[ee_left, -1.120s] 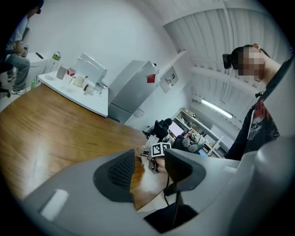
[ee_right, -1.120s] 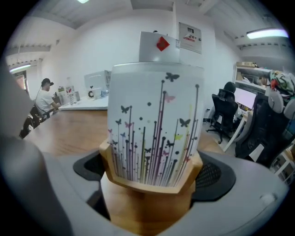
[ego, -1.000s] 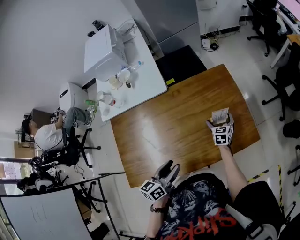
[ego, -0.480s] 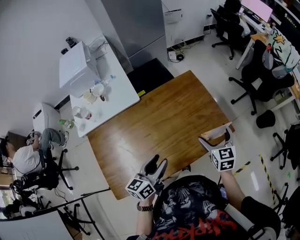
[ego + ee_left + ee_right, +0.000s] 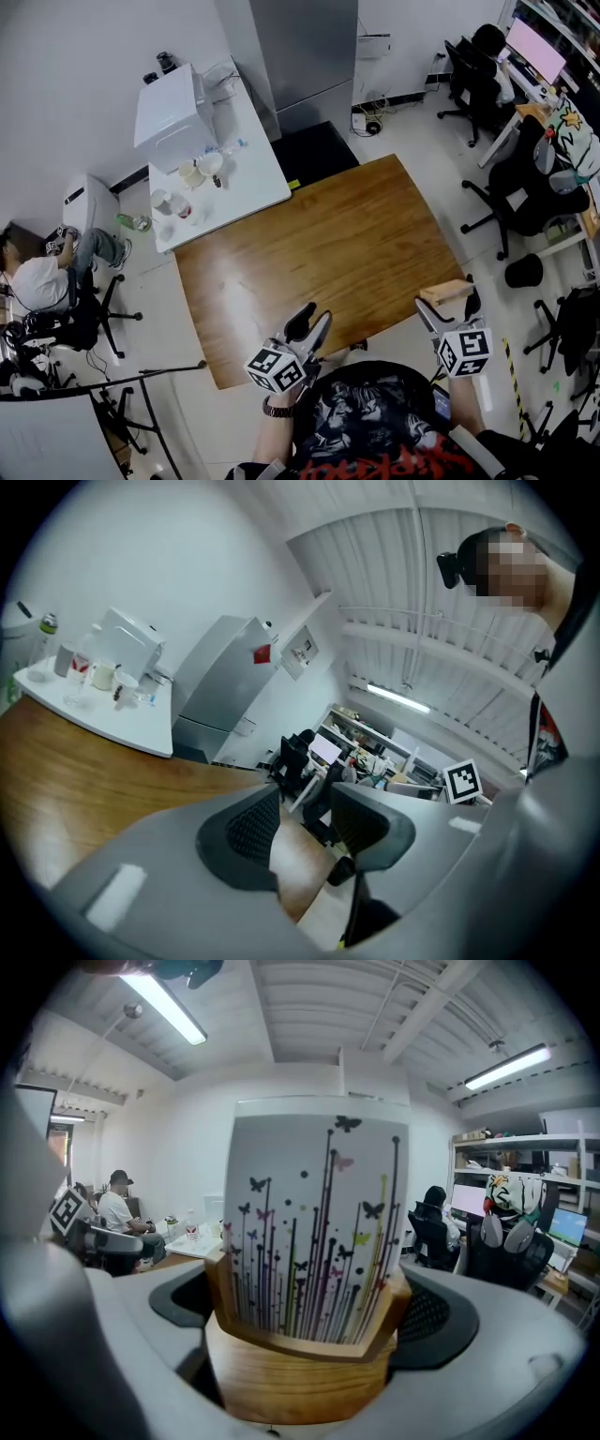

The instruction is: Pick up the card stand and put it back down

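Note:
The card stand [image 5: 300,1372] is a wooden block holding an upright white card [image 5: 314,1213] printed with stems and butterflies. My right gripper [image 5: 305,1340] is shut on the wooden base, one pad on each side. In the head view the card stand [image 5: 448,290] hangs in my right gripper [image 5: 450,307] just past the near right corner of the brown wooden table [image 5: 319,244], above the floor. My left gripper [image 5: 307,330] hovers at the table's near edge, open. In the left gripper view nothing lies between the pads [image 5: 246,827].
A white side table [image 5: 258,183] with a white appliance [image 5: 171,105], cups and bottles stands beyond the wooden table's far left corner. A seated person [image 5: 37,279] is at the left. Office chairs [image 5: 525,183] and desks fill the right side. A grey cabinet [image 5: 300,47] stands behind.
My right gripper has carried the card stand from over the table's right part back toward me, past the near right corner. The left gripper stays open at the near edge.

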`<state>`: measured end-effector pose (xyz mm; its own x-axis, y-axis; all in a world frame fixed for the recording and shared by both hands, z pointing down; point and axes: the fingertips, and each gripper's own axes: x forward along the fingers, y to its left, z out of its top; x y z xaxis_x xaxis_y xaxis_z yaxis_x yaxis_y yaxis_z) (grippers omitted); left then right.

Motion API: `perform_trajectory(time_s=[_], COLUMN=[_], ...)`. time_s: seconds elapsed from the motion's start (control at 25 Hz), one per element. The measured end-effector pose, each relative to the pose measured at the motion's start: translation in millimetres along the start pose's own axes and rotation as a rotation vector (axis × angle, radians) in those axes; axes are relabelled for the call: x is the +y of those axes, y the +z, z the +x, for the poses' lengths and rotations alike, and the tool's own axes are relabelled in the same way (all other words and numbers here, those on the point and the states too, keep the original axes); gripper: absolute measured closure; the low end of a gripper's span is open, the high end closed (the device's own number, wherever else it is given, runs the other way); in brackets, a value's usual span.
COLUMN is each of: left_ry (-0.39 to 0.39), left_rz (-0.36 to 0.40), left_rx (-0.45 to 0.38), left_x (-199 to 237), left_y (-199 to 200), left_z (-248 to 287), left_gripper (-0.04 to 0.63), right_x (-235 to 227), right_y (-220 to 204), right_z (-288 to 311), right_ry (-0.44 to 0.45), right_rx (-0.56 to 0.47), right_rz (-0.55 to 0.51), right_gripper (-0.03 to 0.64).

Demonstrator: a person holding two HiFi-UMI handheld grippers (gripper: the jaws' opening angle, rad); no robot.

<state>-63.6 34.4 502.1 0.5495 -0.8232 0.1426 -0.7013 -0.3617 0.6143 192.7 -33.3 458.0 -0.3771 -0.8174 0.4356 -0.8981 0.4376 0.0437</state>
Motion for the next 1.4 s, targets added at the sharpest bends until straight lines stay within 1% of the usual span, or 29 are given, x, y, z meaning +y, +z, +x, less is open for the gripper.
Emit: perform_trajectory(time_s=[0.04,0.12,0.36,0.52,0.64,0.72,0.8,0.84,1.0,1.08,1.16,1.24,1.32,1.4], left_ry=[0.013,0.021,0.039,0.046,0.080,0.121,0.177,0.210,0.355,0.427,0.500,0.556,0.583,0.612], left_rz=[-0.010,-0.027,-0.039,-0.041,-0.049,-0.060,-0.085,-0.102,-0.157,-0.183,-0.206,-0.224,-0.234,-0.244], left_rx=[-0.014,-0.030,-0.010,-0.017,-0.040,-0.061,-0.092,-0.111,-0.173,-0.195,-0.217,-0.263,-0.337,-0.380], left_x=[2,5,11,9,13,19,29,35,60,69,77,84,94,100], left_y=[2,5,-2,-6,-5,-6,-6,-6,-8,-14,-24,-34,-43,-52], left_z=[-3,-9,-23,-26,-32,-45,-65,-78,-138,-170,-206,-240,-267,-287], left_gripper=[0.427,0.426,0.426,0.426,0.426,0.426,0.426,0.426,0.426,0.426,0.426,0.426,0.426,0.426], right_x=[1,5,29,43,58,77,112,135,253,309,358,401,438,469], right_y=[2,5,14,27,41,49,56,58,52,36,12,-21,-56,-88], right_z=[1,3,15,22,27,31,39,45,73,89,109,140,185,231], right_ry=[0.004,0.016,0.088,0.149,0.204,0.251,0.329,0.382,0.627,0.717,0.774,0.807,0.813,0.795], right_rx=[-0.005,-0.013,-0.020,-0.035,-0.057,-0.075,-0.091,-0.098,-0.102,-0.087,-0.075,-0.051,-0.031,-0.015], right_rz=[0.000,-0.003,-0.020,-0.054,-0.082,-0.097,-0.113,-0.123,-0.163,-0.168,-0.179,-0.206,-0.239,-0.270], right_gripper=[0.058,0.058,0.058,0.058,0.060,0.060,0.060,0.060,0.060,0.060,0.060,0.061,0.061,0.061])
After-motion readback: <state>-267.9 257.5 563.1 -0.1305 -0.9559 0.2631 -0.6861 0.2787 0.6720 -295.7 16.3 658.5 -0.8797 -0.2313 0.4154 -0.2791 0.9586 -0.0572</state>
